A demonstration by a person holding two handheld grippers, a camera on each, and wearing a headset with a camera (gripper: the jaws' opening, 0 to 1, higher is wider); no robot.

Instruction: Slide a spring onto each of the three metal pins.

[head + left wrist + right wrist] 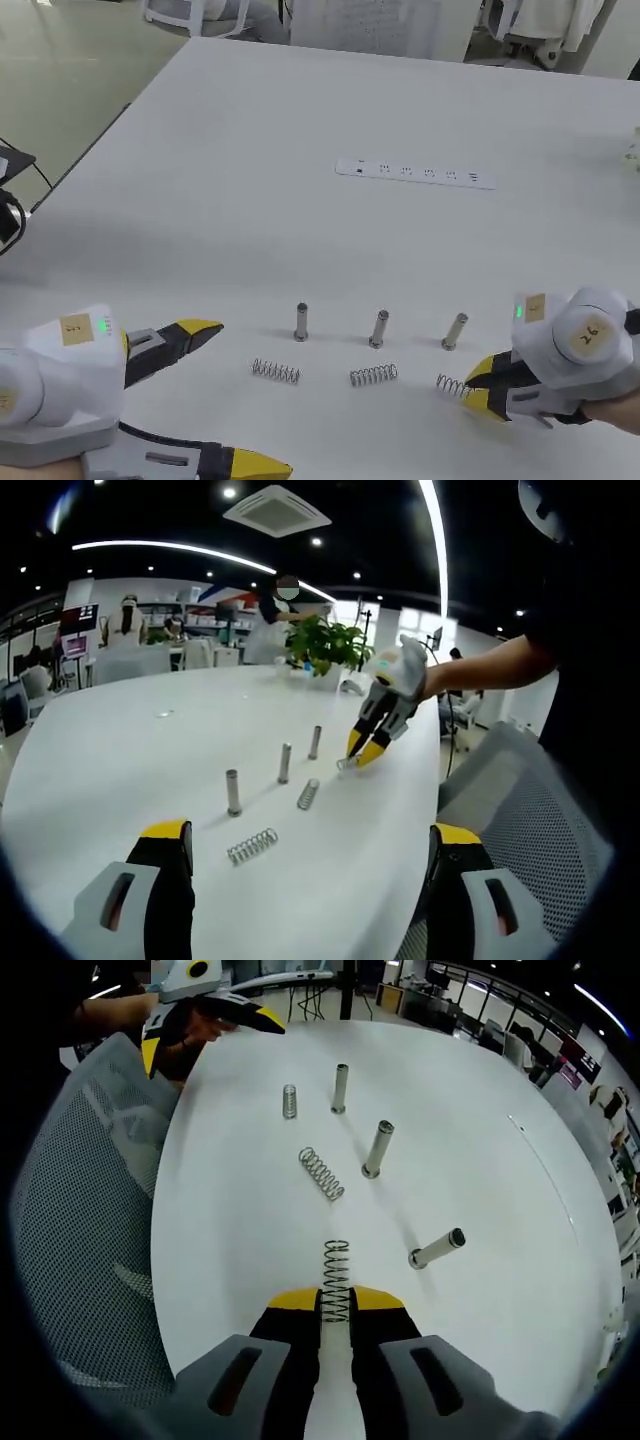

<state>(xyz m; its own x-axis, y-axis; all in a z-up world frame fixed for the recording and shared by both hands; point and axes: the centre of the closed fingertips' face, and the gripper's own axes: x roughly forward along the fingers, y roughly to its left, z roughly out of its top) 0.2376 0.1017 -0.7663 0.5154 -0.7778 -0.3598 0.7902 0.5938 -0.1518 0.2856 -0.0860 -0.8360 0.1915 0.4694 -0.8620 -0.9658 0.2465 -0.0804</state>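
- Right gripper (335, 1305): jaws clenched on the near end of a small coiled steel spring (336, 1265), just beside the rightmost short silver metal pin (454, 331). Whether it still touches the white table (300, 180) is hard to say.
- Left gripper (310, 832): jaws spread wide, grasping nothing.
- Two other springs (275, 371) lie before the other upright pins (301, 321).

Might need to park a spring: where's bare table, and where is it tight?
Free: the wide band between the power strip and the pins, and beyond the strip. Crowded: the springs in front of the pins, where the right gripper holds the right spring.
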